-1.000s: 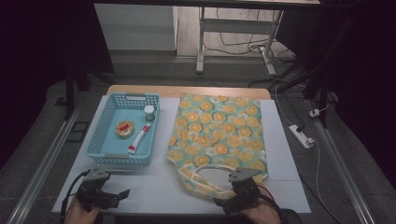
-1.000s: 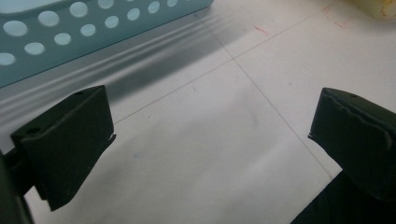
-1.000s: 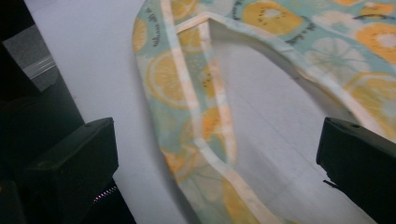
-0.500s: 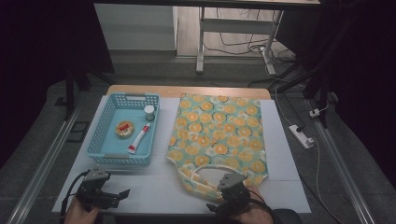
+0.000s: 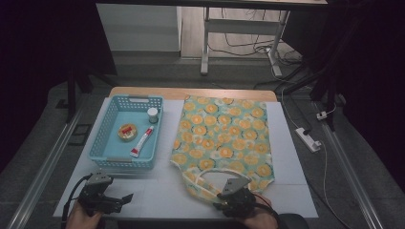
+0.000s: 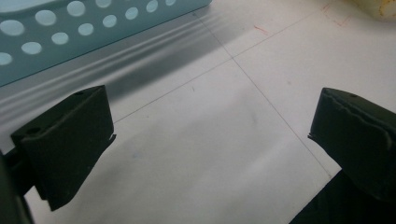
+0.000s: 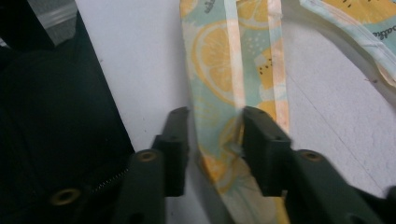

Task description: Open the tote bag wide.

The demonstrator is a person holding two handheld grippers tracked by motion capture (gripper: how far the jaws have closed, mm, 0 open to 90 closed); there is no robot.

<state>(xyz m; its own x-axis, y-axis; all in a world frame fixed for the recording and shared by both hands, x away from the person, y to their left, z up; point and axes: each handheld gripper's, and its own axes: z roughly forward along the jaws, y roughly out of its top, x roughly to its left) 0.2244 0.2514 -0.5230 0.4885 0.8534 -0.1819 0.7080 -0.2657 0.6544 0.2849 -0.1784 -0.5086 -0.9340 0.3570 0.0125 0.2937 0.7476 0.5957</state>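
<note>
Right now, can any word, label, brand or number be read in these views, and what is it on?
bag: small dark lettering near its edge in the right gripper view, cut off and too blurred to quote.
tube in the basket: print too small to read.
No other text is legible.

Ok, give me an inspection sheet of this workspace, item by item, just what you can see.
Surface: white table top with thin ruled lines.
Job's things: lemon-print bag lying flat, its handle strap between the right gripper's jaws.
Clutter: blue basket holding a small round tin, a tube and a small jar.
Grippers: left gripper open over bare table; right gripper has just been closing, its jaws against the strap.
Cables: power strip with white lead at right; cords on the floor behind.
Surroundings: dark room, a desk frame beyond the table.
</note>
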